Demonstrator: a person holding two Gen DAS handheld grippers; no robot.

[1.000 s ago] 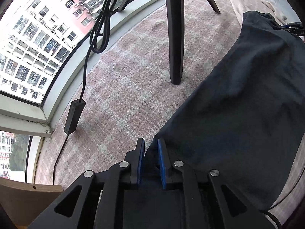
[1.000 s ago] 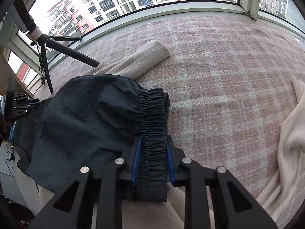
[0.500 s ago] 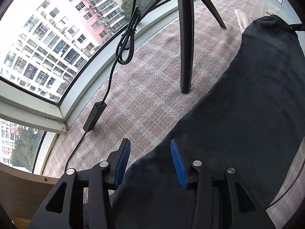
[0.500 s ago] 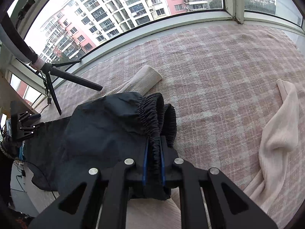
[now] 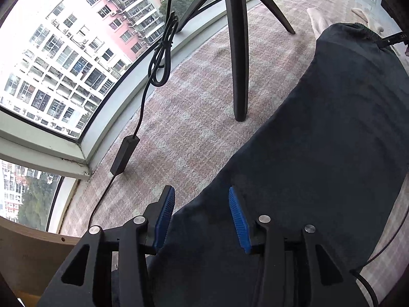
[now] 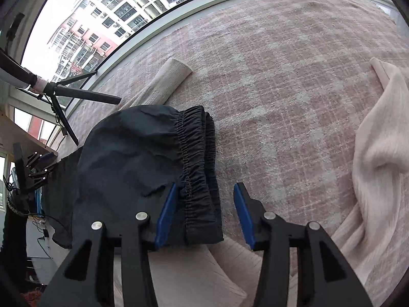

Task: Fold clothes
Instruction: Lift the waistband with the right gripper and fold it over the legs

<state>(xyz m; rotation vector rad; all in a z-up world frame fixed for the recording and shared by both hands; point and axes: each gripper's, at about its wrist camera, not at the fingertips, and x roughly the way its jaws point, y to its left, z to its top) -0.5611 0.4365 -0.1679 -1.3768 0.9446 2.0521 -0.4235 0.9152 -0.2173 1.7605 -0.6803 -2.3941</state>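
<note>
Dark navy trousers [image 5: 319,153] lie flat on the pink plaid carpet [image 5: 194,117]. In the left wrist view my left gripper [image 5: 202,204] is open, its blue pads either side of the leg edge. In the right wrist view the folded elastic waistband [image 6: 199,168] lies between the pads of my open right gripper [image 6: 204,202], close to the left pad. The left gripper shows far left in the right wrist view [image 6: 35,168].
A black tripod [image 5: 237,51] stands on the carpet beside the trousers. A black cable with an adapter block [image 5: 125,153] runs along the window sill. A cream knit garment [image 6: 378,168] lies at the right, and another cream piece [image 6: 166,81] beyond the waistband.
Both grippers have opened and let go of the trousers: the left first, then the right released the waistband. The trousers now rest on the carpet.
</note>
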